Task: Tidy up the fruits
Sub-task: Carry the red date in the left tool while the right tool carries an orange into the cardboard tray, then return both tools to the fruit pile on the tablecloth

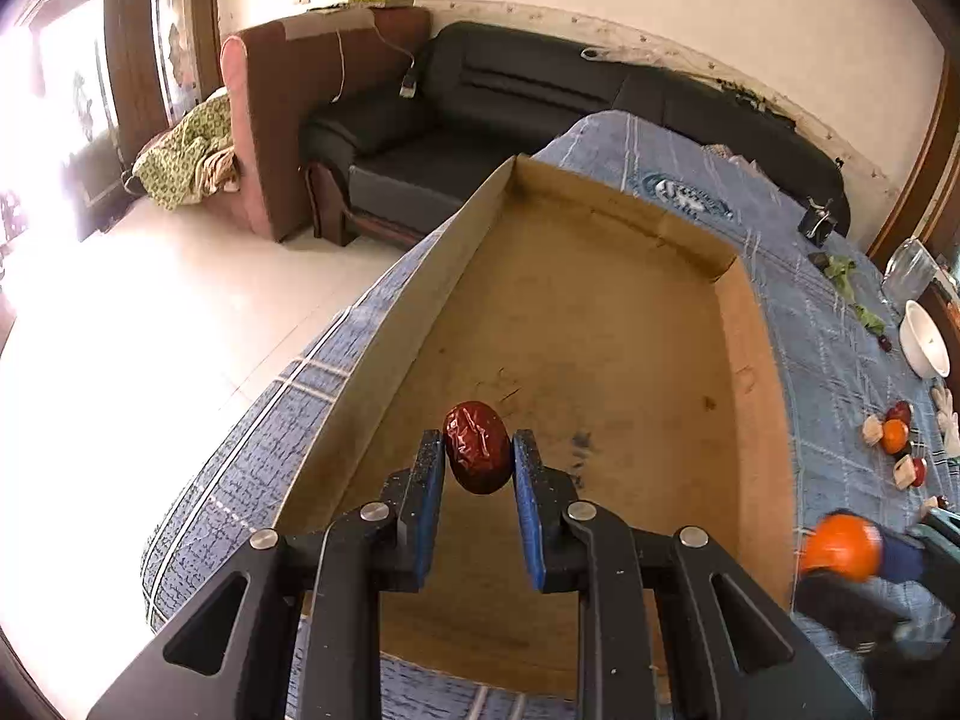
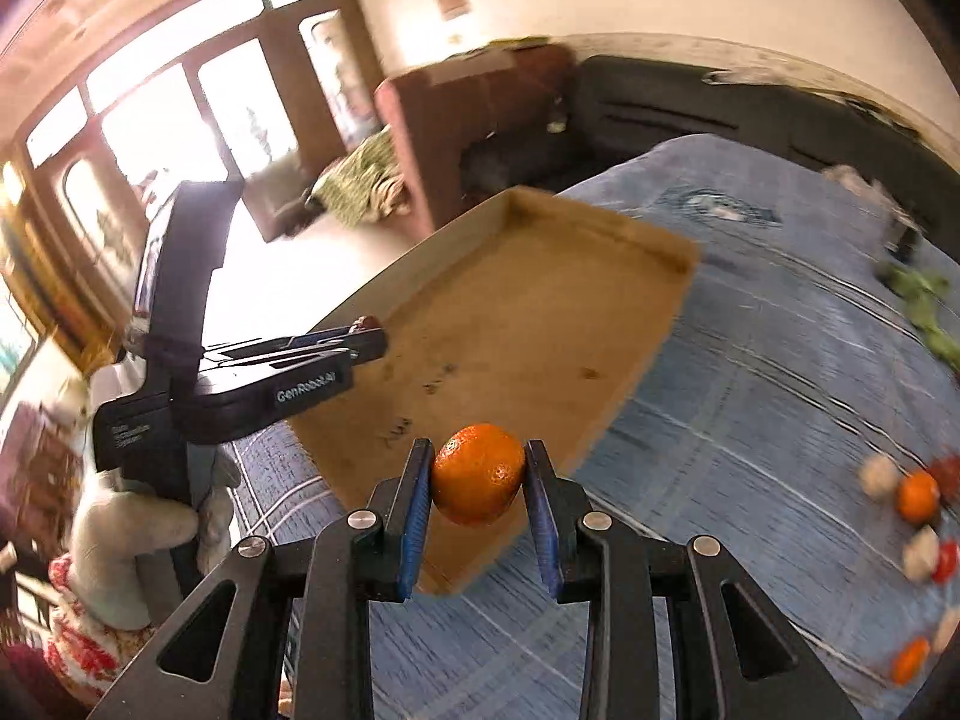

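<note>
My left gripper point(image 1: 478, 450) is shut on a wrinkled dark red date point(image 1: 477, 447) and holds it above the near part of a shallow cardboard tray point(image 1: 600, 312), whose floor is bare. My right gripper point(image 2: 479, 471) is shut on an orange tangerine point(image 2: 478, 474), held above the tray's point(image 2: 540, 312) near right corner. In the left wrist view the tangerine point(image 1: 840, 546) shows blurred at the tray's right side. The left gripper point(image 2: 366, 333) with the date shows at the left of the right wrist view.
The tray lies on a blue checked cloth point(image 1: 834, 324). To the right lie more fruits: tangerines point(image 1: 895, 437), red pieces and pale pieces point(image 2: 921, 555). A white bowl point(image 1: 925, 339), green leaves point(image 1: 849, 282) and a glass jar point(image 1: 912, 267) stand further right. A black sofa point(image 1: 510, 102) is behind.
</note>
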